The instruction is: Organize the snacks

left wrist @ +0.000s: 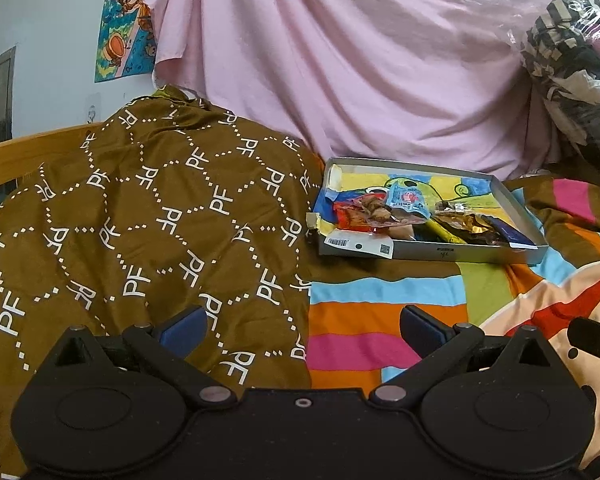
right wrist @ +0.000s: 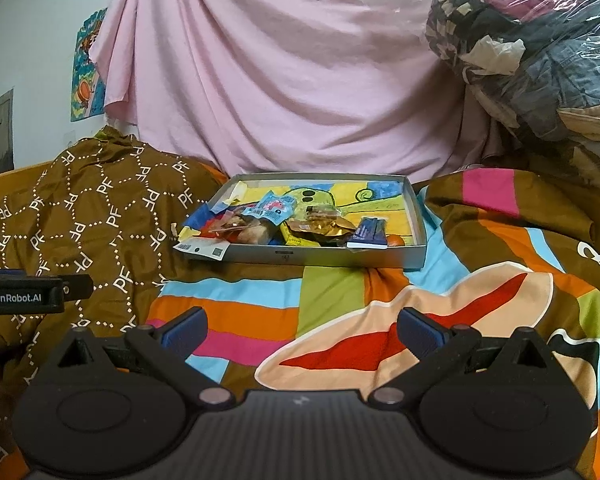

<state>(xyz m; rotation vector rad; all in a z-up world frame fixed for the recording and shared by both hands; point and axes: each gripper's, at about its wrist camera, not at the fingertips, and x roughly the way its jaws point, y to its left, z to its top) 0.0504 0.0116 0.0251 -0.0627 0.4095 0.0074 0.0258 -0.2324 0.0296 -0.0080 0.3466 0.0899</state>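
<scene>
A shallow grey cardboard box lid (left wrist: 428, 253) (right wrist: 324, 258) lies on the striped bedspread, holding several snack packets. Among them are a light blue packet (left wrist: 406, 198) (right wrist: 274, 208), a clear packet of brown snacks (left wrist: 374, 212) (right wrist: 244, 230), a gold foil packet (left wrist: 470, 226) (right wrist: 320, 224) and a dark blue bar (left wrist: 510, 232) (right wrist: 370, 232). My left gripper (left wrist: 303, 330) is open and empty, low over the bed, well short of the box. My right gripper (right wrist: 302, 330) is open and empty too, in front of the box. The left gripper's body shows at the left of the right wrist view (right wrist: 32, 294).
A brown cloth printed with "PF" (left wrist: 140, 220) (right wrist: 92, 216) is heaped left of the box. A pink sheet (left wrist: 340, 60) (right wrist: 280, 72) hangs behind. A plastic-wrapped bundle of clothes (left wrist: 572, 72) (right wrist: 540, 60) sits at the back right. The colourful striped bedspread (left wrist: 380, 320) (right wrist: 260, 312) lies in front.
</scene>
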